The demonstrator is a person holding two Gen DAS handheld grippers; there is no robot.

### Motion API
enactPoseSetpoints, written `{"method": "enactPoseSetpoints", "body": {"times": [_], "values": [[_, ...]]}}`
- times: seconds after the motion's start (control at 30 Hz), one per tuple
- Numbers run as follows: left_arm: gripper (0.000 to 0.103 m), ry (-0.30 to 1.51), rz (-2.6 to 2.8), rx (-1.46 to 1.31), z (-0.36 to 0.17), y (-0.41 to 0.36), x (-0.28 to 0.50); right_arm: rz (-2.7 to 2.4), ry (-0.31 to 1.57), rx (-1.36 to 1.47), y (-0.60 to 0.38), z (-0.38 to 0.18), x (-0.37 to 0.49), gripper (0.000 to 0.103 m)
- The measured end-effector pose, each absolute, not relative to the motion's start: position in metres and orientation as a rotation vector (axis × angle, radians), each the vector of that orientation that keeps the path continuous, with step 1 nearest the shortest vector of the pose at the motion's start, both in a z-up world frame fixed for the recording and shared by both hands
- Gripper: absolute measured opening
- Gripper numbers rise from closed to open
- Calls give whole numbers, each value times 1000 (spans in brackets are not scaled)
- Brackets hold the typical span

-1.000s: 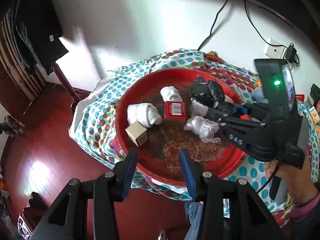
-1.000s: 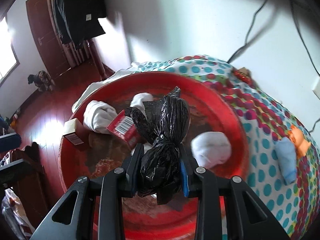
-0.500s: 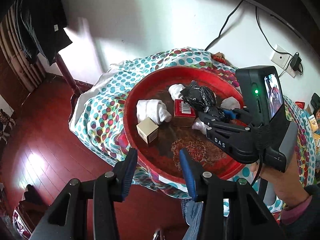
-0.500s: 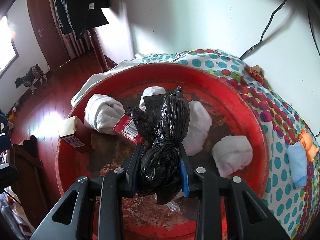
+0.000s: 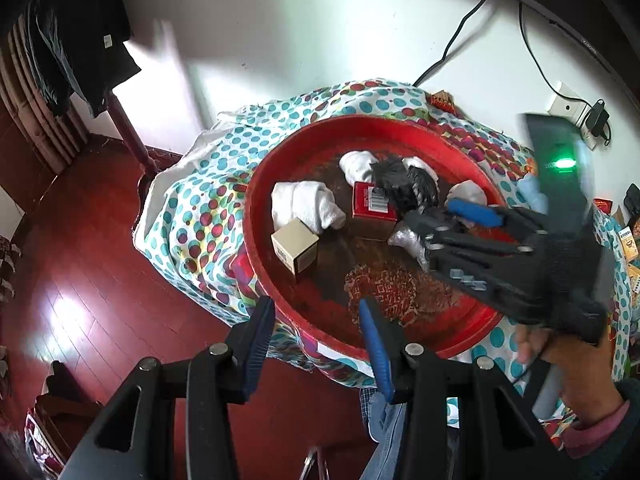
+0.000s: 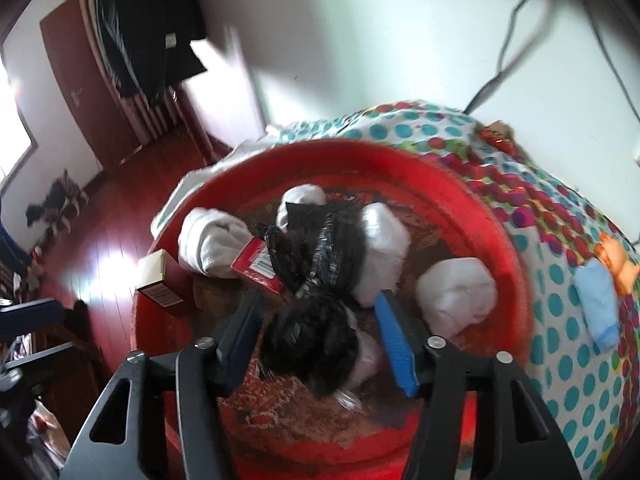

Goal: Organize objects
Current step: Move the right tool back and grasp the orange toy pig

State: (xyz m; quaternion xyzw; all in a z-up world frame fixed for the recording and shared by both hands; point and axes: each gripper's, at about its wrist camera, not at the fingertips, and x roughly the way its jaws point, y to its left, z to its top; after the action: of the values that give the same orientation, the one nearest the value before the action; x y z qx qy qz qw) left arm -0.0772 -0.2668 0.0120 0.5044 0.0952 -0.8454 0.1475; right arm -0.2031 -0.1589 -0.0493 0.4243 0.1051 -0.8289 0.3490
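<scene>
A round red tray (image 5: 280, 160) (image 6: 472, 184) sits on a polka-dot cloth. A black plastic bag (image 6: 316, 300) (image 5: 404, 184) lies in it between my right gripper's (image 6: 320, 312) open jaws, over a red box (image 6: 256, 264) (image 5: 372, 204). White cloth bundles (image 5: 304, 204) (image 6: 456, 292) and a tan box (image 5: 296, 244) (image 6: 154, 280) also lie in the tray. My left gripper (image 5: 316, 320) is open and empty over the tray's near rim. My right gripper shows in the left wrist view (image 5: 440, 216).
A blue cloth (image 6: 598, 304) and an orange toy (image 6: 614, 256) lie on the dotted cloth (image 5: 200, 184) right of the tray. Dark wooden floor (image 5: 80, 280) lies left. A white wall with cables and a socket (image 5: 568, 108) stands behind.
My right gripper has opened and let go of the black bag, which now rests in the tray. The left gripper stayed open and drew back slightly.
</scene>
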Motion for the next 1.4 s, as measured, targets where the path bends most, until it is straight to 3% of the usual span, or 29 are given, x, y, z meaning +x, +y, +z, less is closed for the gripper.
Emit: {"method": "enactPoseSetpoints", "body": {"times": [0.3,0.7,0.87,1.23,1.4], "values": [[45,211,-2415,1519,-6,-250,-89,-2317,116,1126,-48,-40,-230,60],[45,108,-2467,1588,-24,-211,-108,-2579,114,1235,94,-47,-339,61],[45,113,-2484,1630,-30,-192,-124,-2521,215,1248,99,-61,-371,64],[45,-80,-2581,1726,-38,-120,-167,-2401,458,1191,76,-89,-414,68],[45,-105,-2612,1780,-46,-93,-183,-2364,458,1143,68,-95,-431,68]]}}
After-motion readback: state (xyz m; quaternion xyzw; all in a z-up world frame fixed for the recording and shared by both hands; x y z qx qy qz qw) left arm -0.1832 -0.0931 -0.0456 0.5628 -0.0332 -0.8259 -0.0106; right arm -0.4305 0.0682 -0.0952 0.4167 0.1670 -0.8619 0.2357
